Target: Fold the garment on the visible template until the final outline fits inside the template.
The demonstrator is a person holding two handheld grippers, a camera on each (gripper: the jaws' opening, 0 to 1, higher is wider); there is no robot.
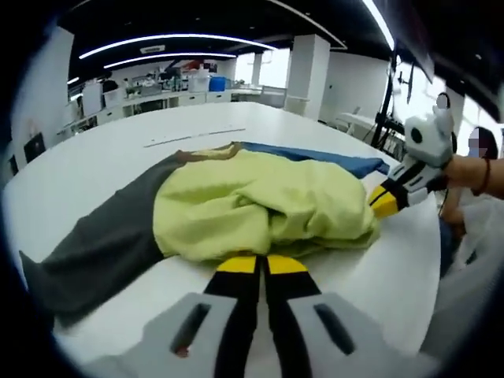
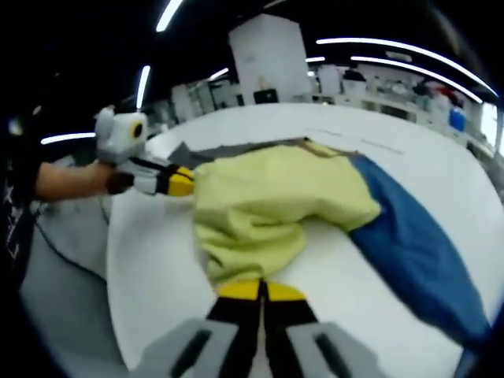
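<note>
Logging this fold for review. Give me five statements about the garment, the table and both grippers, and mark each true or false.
1. The garment has yellow, grey and blue parts. True.
2. The yellow body lies flat and smooth. False: it is bunched up in folds.
3. The left gripper has its jaws closed at the yellow fabric's edge. True.
4. The right gripper hangs well clear of the garment. False: its closed jaws meet the yellow fabric's edge.
5. The garment lies on a dark wooden table. False: the table is white.
</note>
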